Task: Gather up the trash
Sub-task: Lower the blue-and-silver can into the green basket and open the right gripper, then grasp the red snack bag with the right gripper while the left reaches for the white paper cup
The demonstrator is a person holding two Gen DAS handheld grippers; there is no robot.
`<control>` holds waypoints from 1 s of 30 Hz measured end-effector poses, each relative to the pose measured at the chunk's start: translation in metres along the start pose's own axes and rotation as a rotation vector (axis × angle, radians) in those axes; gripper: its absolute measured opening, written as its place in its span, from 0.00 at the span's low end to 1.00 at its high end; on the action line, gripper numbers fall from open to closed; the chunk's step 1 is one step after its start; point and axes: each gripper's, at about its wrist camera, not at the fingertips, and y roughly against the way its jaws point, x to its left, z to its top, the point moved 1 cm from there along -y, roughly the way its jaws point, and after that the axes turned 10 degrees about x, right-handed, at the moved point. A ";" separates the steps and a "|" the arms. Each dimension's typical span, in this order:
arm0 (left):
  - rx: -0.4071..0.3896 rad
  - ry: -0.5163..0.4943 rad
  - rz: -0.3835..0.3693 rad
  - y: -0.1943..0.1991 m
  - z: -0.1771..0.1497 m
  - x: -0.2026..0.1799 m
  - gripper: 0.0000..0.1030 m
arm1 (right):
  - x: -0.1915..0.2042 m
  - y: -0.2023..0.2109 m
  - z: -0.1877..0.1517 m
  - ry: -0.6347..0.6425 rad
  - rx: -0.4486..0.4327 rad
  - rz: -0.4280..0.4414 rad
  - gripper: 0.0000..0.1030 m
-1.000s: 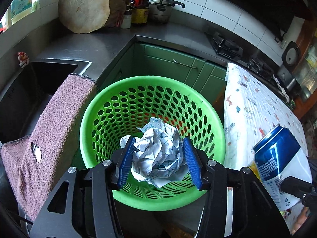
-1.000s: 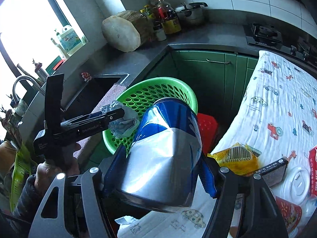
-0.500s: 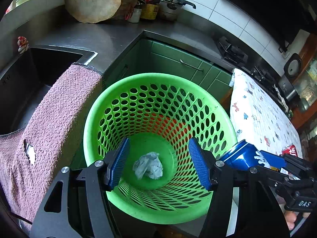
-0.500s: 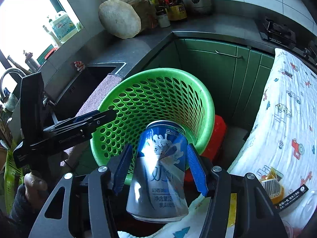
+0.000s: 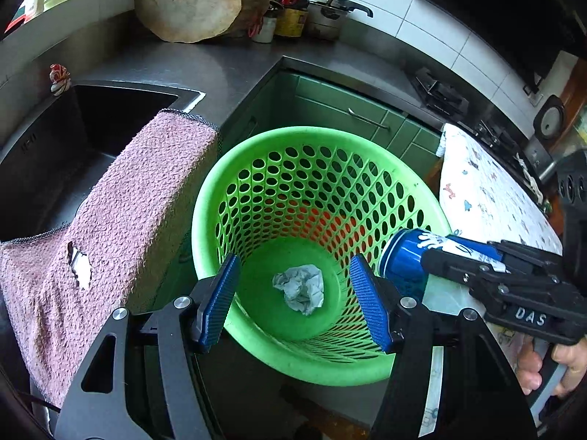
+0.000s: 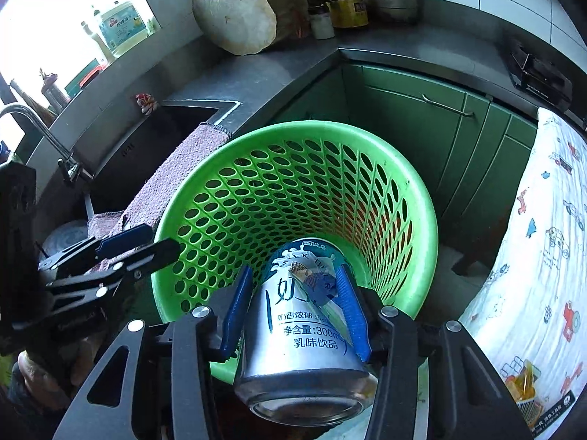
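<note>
A green perforated basket (image 5: pixel 312 135) stands on the floor beside the counter. A crumpled paper ball (image 5: pixel 301 289) lies on its bottom. My left gripper (image 5: pixel 293 267) hovers over the basket mouth, open, with nothing between its blue pads. In the right wrist view it shows at the basket's left rim (image 6: pixel 157 244). My right gripper (image 6: pixel 293 271) grips a dented blue and silver drink can (image 6: pixel 304 330); its jaws are closing and the pads press into the can's sides. The can (image 5: pixel 403 256) pokes over the basket's right rim (image 6: pixel 293 128), mouth end toward the basket.
A pink towel (image 5: pixel 121 220) hangs over the sink edge (image 5: pixel 55 139) left of the basket. Green cabinets (image 5: pixel 348 110) stand behind it. A table with a patterned cloth (image 5: pixel 488 190) lies on the right and carries a yellow wrapper (image 6: pixel 524 377). A wooden block (image 5: pixel 187 0) sits on the counter.
The left gripper let go of the paper ball, which dropped to the basket's bottom. The right gripper carried the can down over the basket's rim and squeezed it tighter.
</note>
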 end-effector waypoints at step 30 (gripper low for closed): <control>-0.070 -0.082 -0.033 0.069 -0.049 -0.072 0.63 | -0.027 0.157 -0.169 -0.022 -0.166 0.055 0.74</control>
